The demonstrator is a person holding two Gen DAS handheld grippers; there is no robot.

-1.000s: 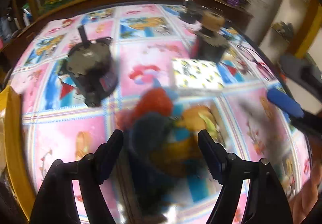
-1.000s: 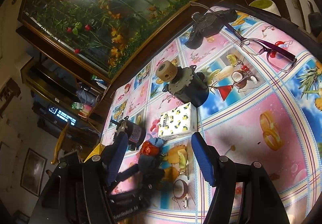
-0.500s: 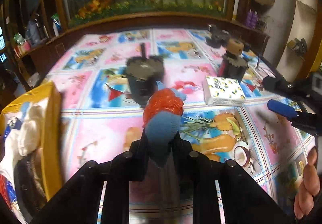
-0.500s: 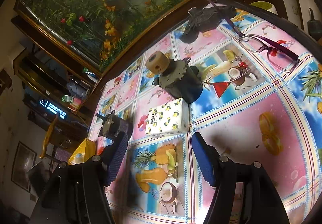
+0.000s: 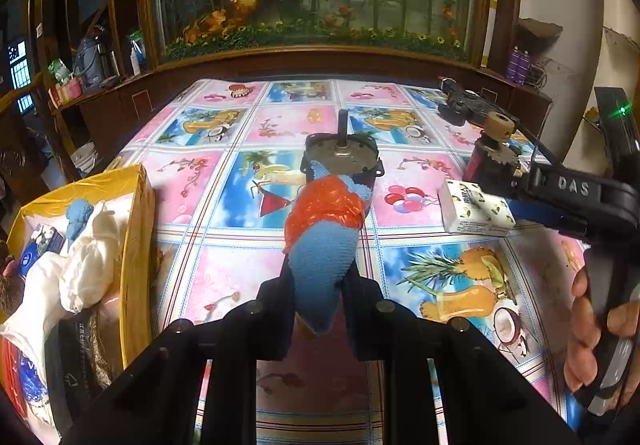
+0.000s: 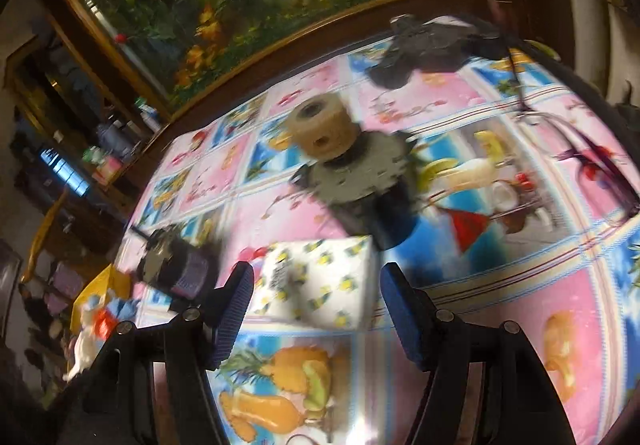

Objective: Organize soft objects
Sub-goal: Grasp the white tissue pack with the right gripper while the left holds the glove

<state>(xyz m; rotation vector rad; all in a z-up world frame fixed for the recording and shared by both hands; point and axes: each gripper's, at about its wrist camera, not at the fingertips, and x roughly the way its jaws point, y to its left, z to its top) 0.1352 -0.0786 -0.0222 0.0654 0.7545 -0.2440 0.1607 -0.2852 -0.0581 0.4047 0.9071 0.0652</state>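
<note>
Left hand-held gripper grips a soft toy; right one hangs wide open at a tissue pack.

Left wrist view: the left hand-held gripper [image 5: 318, 309] is clamped on a blue-and-orange soft toy [image 5: 324, 245], raised above the table [image 5: 224, 277], with a yellow box [image 5: 136, 245] of soft things to its left. Right wrist view, blurred: the right hand-held gripper [image 6: 316, 309] has its jaws spread wide, empty, with the tissue pack [image 6: 320, 285] lying on the table between and just beyond its blue pads [image 6: 234, 313].

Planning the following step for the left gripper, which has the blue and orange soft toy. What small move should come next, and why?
Probably swing the left gripper leftward toward the yellow box. It is shut on the soft toy, held clear above the table, and the box beside it already holds other soft items.
</note>
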